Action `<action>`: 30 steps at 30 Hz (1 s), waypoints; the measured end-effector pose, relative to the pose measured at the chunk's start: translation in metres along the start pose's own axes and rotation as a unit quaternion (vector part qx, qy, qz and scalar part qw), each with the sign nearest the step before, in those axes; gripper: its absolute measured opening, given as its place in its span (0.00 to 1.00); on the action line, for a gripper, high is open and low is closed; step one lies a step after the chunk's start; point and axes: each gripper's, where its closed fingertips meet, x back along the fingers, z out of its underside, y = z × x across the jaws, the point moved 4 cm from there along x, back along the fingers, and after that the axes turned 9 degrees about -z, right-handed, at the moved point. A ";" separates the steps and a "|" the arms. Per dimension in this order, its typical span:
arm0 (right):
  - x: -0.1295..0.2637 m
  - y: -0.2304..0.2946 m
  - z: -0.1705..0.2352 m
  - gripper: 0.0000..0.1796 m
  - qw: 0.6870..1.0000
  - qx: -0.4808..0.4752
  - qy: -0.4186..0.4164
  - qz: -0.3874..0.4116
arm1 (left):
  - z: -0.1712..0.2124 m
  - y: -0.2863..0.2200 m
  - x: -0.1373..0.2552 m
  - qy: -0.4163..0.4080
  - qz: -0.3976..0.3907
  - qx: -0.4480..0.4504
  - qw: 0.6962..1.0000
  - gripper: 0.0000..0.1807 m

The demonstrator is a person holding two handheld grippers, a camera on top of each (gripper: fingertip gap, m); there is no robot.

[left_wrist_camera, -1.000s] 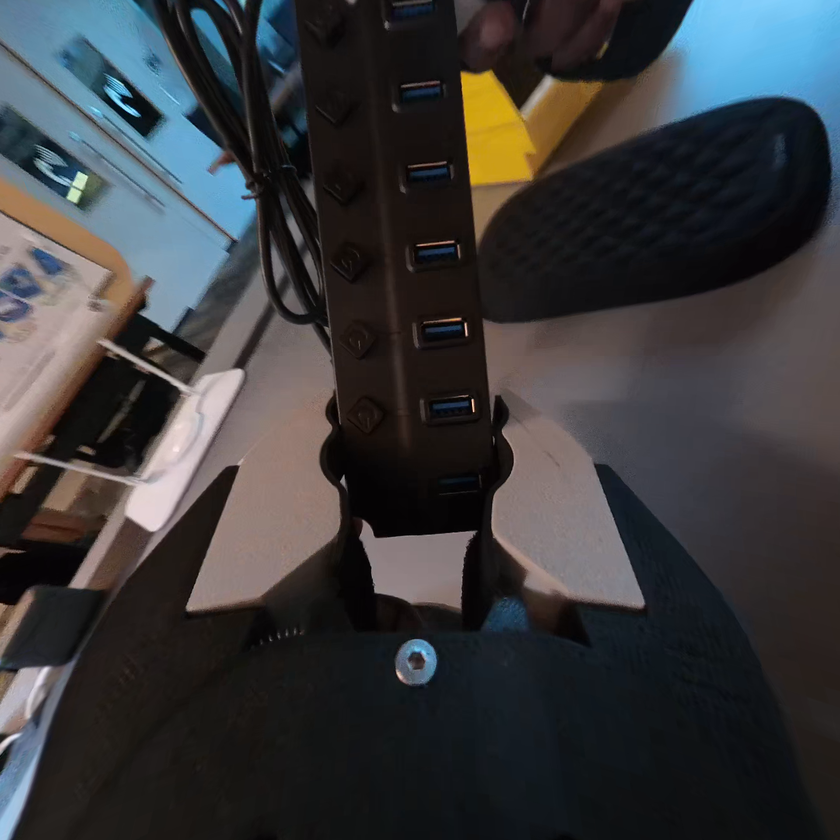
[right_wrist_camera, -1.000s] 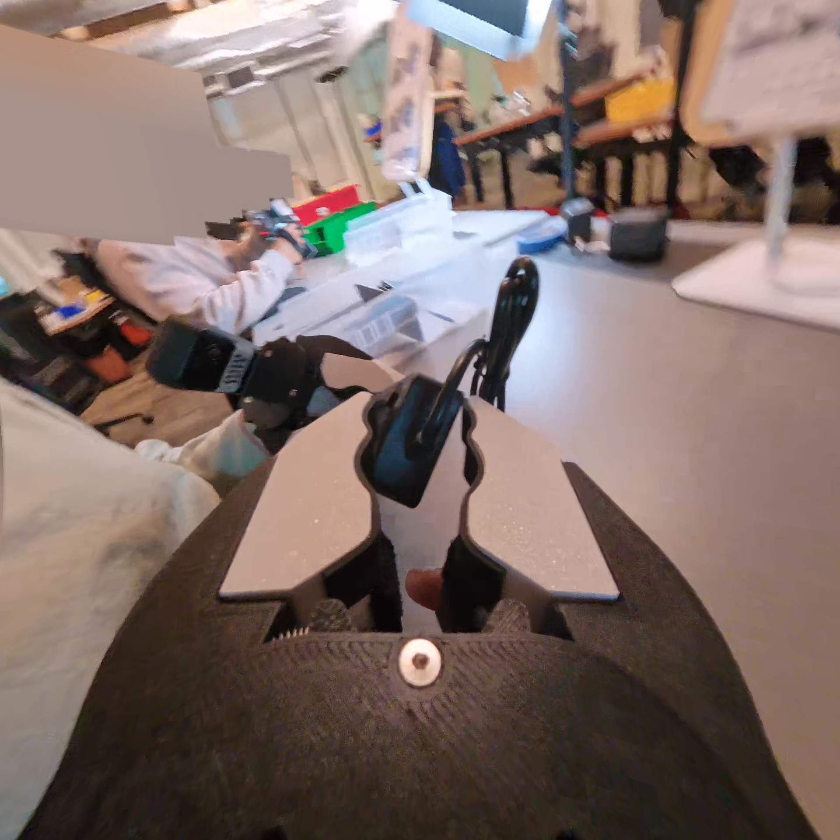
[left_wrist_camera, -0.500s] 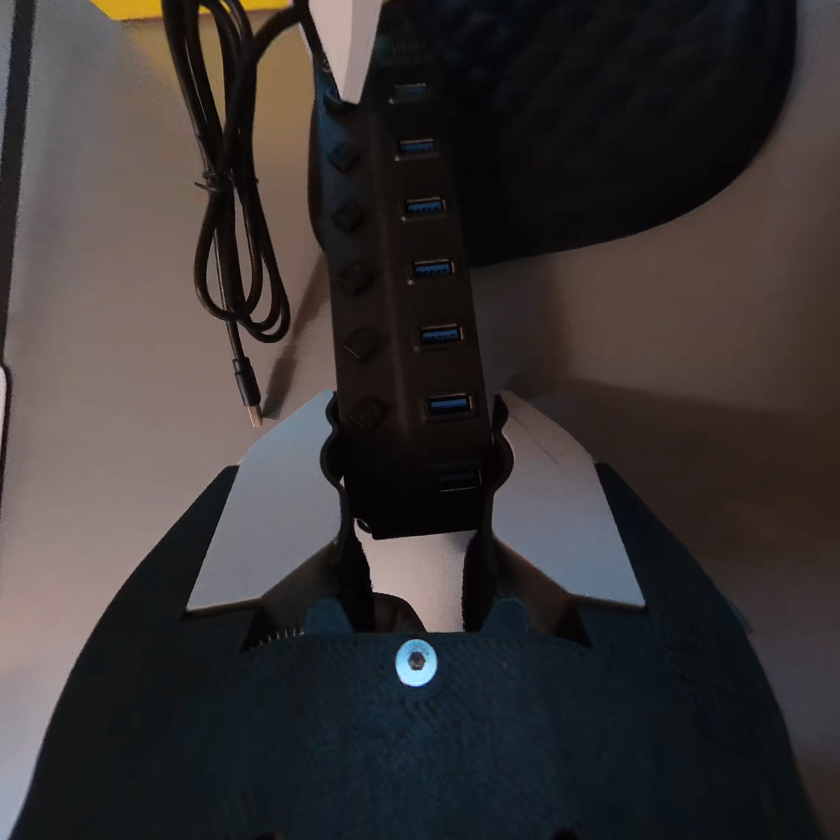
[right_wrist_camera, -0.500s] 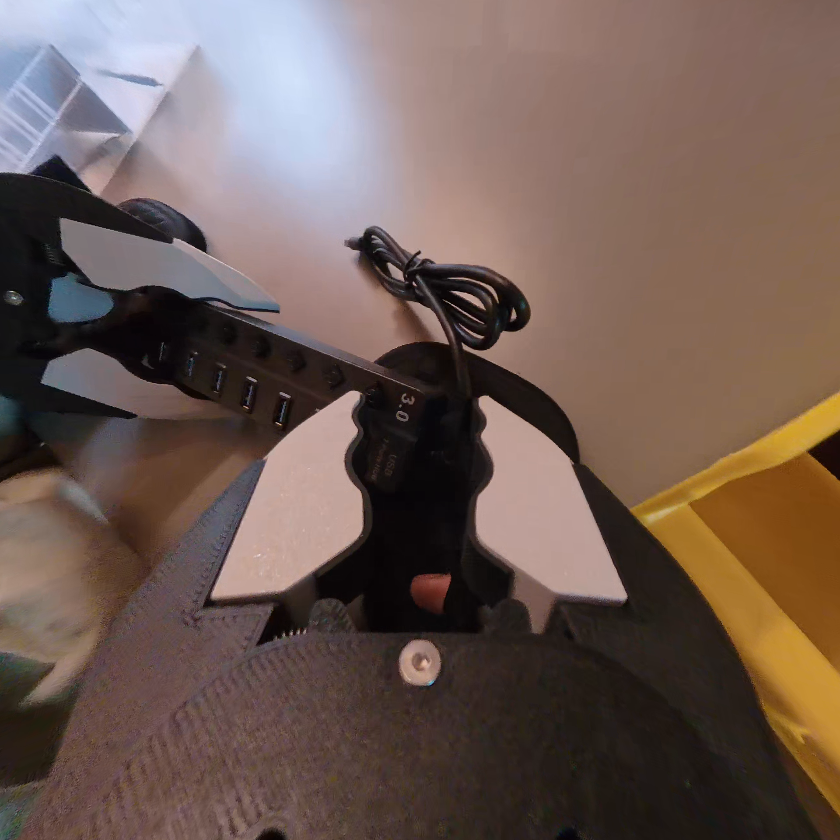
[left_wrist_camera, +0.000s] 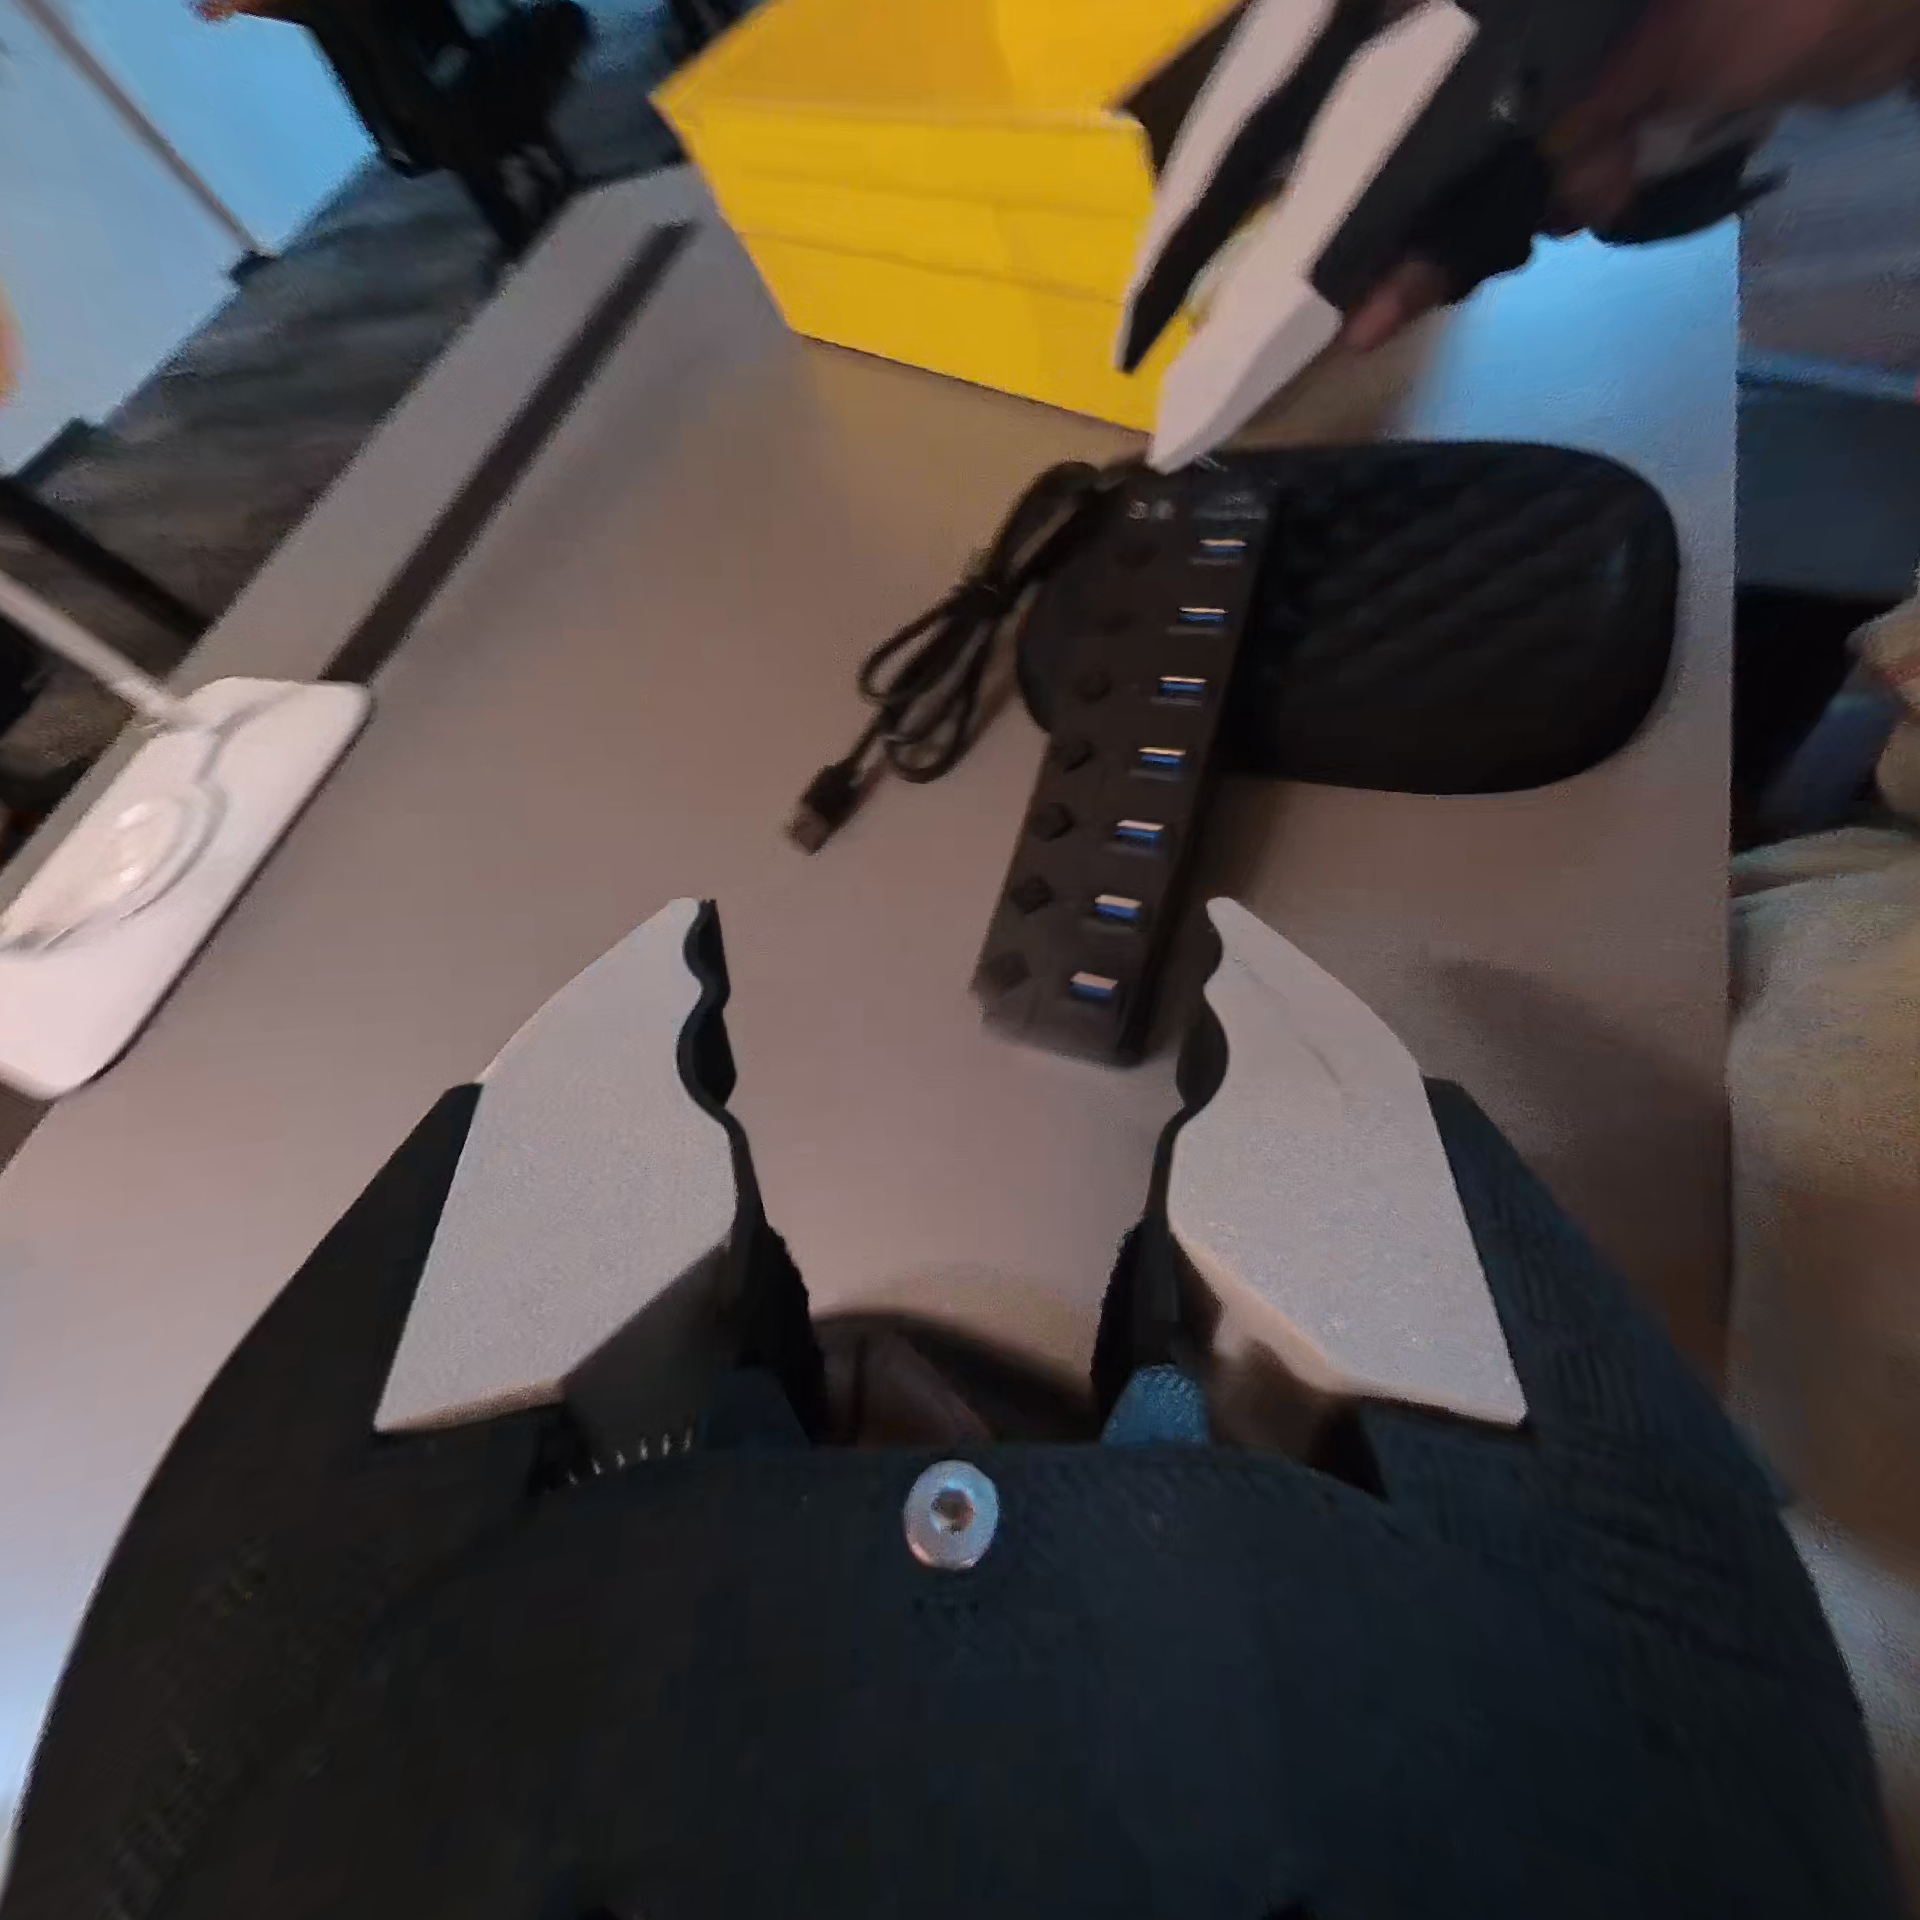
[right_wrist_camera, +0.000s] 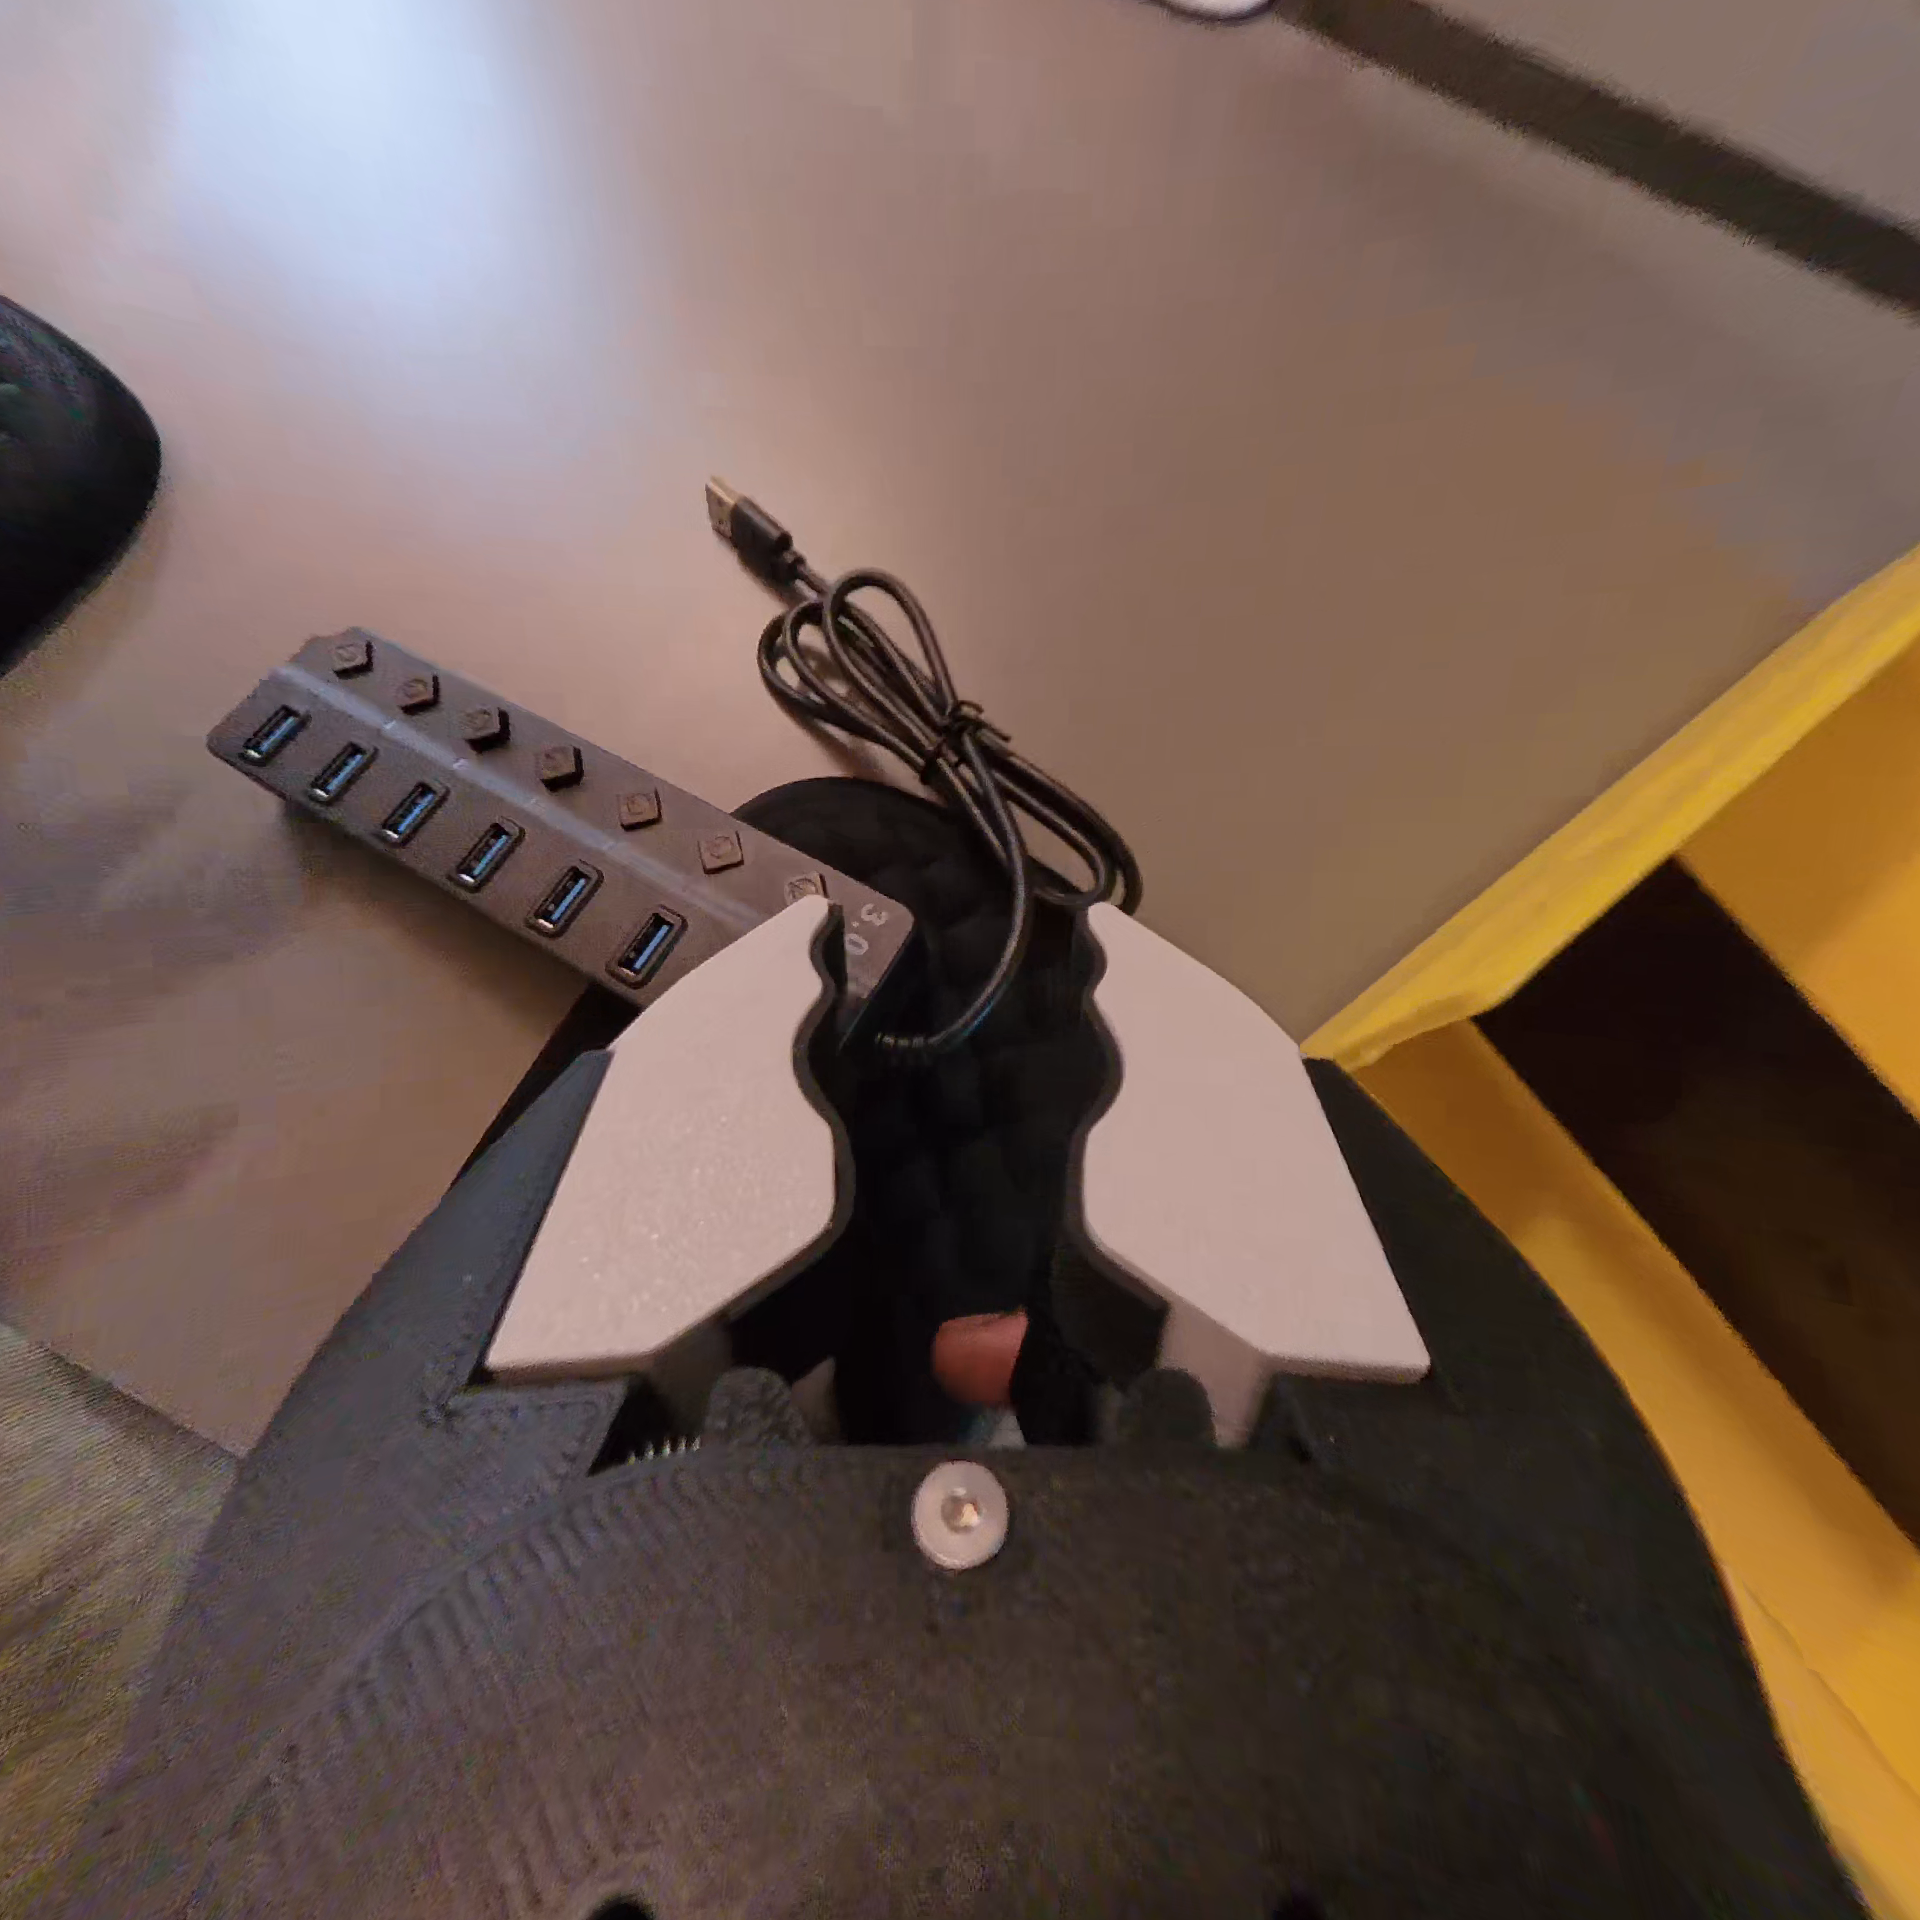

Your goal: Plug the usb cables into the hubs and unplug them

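A long black USB hub [left_wrist_camera: 1132, 769] with a row of blue ports lies on the grey table, its far end over a black pouch [left_wrist_camera: 1455, 634]. Its bundled black cable [right_wrist_camera: 940, 727] lies beside it, the USB plug [left_wrist_camera: 826, 821] free on the table. My left gripper [left_wrist_camera: 956, 914] is open and empty, just short of the hub's near end. My right gripper [right_wrist_camera: 961, 904] holds the hub [right_wrist_camera: 468, 821] by its cable end, jaws narrow around it. It also shows in the left wrist view [left_wrist_camera: 1153, 416], coming down from above.
A yellow bin [left_wrist_camera: 935, 187] stands behind the hub and close to my right gripper's right side [right_wrist_camera: 1662, 935]. A white lamp base [left_wrist_camera: 156, 831] sits at the table's left edge. A dark seam [left_wrist_camera: 499, 416] runs along the table.
My left gripper has let go of the hub's near end, opened wide and drawn back. The hub has come down onto the table. My right gripper stays on the cable end.
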 end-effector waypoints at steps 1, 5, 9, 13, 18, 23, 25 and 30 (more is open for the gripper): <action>0.005 0.000 -0.003 0.24 1.000 0.008 -0.007 0.011 | 0.001 0.012 0.019 -0.005 -0.020 0.016 1.000 0.46; 0.024 0.000 -0.010 0.28 0.998 0.043 -0.033 0.039 | 0.031 0.084 0.110 0.028 -0.161 0.088 0.983 0.40; 0.037 0.004 -0.022 0.27 0.994 0.060 -0.089 0.028 | 0.100 0.137 0.195 0.159 -0.279 0.120 0.940 0.38; 0.042 0.007 -0.027 0.27 0.991 0.070 -0.112 0.022 | 0.154 0.171 0.227 0.269 -0.243 0.082 0.928 0.32; 0.049 0.006 -0.030 0.26 0.989 0.071 -0.131 0.025 | 0.171 0.161 0.220 0.337 -0.089 0.038 0.937 0.25; 0.047 0.008 -0.030 0.26 0.987 0.086 -0.134 0.022 | 0.201 0.167 0.209 0.431 -0.051 0.011 0.901 0.21; 0.047 0.009 -0.032 0.25 0.986 0.090 -0.140 0.022 | 0.212 0.163 0.201 0.454 -0.027 -0.012 0.890 0.20; 0.049 0.009 -0.033 0.22 0.984 0.090 -0.151 0.017 | 0.232 0.159 0.180 0.486 -0.019 -0.020 0.874 0.16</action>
